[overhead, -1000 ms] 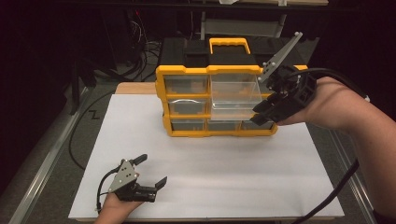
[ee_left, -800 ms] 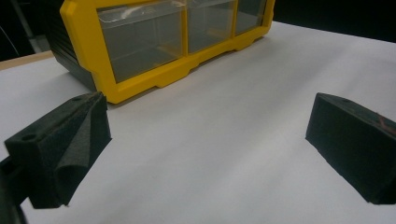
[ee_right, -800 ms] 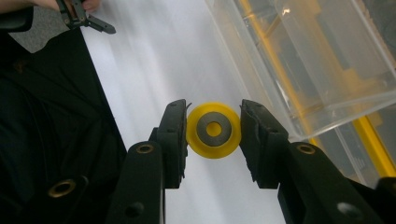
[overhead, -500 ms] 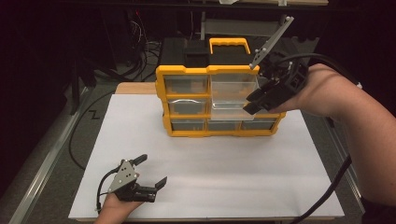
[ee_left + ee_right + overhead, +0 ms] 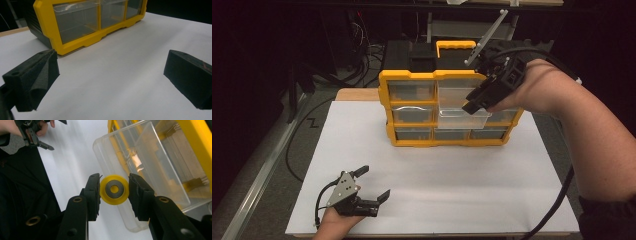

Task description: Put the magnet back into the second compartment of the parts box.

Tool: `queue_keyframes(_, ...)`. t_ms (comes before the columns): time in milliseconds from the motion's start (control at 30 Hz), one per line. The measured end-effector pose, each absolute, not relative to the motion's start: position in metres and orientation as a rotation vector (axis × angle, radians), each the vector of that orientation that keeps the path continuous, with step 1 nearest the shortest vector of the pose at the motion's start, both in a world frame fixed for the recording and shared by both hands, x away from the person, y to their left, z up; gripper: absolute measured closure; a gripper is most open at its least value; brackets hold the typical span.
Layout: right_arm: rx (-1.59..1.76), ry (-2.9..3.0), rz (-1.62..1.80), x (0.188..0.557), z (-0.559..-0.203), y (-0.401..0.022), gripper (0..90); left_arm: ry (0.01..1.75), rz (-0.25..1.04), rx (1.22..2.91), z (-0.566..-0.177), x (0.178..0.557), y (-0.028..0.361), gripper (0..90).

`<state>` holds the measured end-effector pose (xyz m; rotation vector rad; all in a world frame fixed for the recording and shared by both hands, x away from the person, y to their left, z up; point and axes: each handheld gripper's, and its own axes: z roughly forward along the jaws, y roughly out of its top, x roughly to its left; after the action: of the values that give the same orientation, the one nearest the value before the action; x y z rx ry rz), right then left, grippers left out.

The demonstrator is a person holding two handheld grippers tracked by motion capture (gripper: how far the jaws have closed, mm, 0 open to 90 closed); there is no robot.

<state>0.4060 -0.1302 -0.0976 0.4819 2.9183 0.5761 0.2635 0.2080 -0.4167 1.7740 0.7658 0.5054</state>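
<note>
1. Storage organizer (image 5: 447, 107), yellow-framed with clear drawers and a black back, is seen standing at the upper centre of the high view on a white sheet (image 5: 437, 185) that covers the table.
2. One clear drawer (image 5: 462, 117), in the middle row right of centre, is shown pulled partway out of the yellow frame.
3. The right gripper (image 5: 472, 106) is held at the right of the cabinet front in the high view, above the pulled drawer, with a forearm reaching in from the right edge.
4. In the right gripper view, a small yellow wheel (image 5: 114, 189) with a grey hub and a centre hole is seen clamped between the two black jaws at mid-frame; the jaws are closed against its rim on both sides.
5. The open clear drawer is seen just behind the wheel in that view, filling the upper right, with the yellow frame beyond it.
6. The left gripper (image 5: 374, 184) is held in a hand at the lower left of the high view, low over the white sheet and well apart from the cabinet.
7. Its jaws are spread wide with nothing between them; in the left gripper view they appear at the left and right edges, with bare white sheet between.
8. The cabinet's lower yellow corner is shown at the upper left of the left gripper view.
</note>
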Motion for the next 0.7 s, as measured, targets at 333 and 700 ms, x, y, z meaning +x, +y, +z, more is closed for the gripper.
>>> queue_keyframes(333,0.495,2.915,0.551,0.421,-0.1,-0.12,64.1,0.772,0.505,1.767,-0.417,0.263,0.209,1.0)
queue_keyframes(700,0.517,2.891,0.505,0.437,-0.099,-0.115,64.0,0.778,0.502,1.755,-0.417,0.263,0.211,1.0)
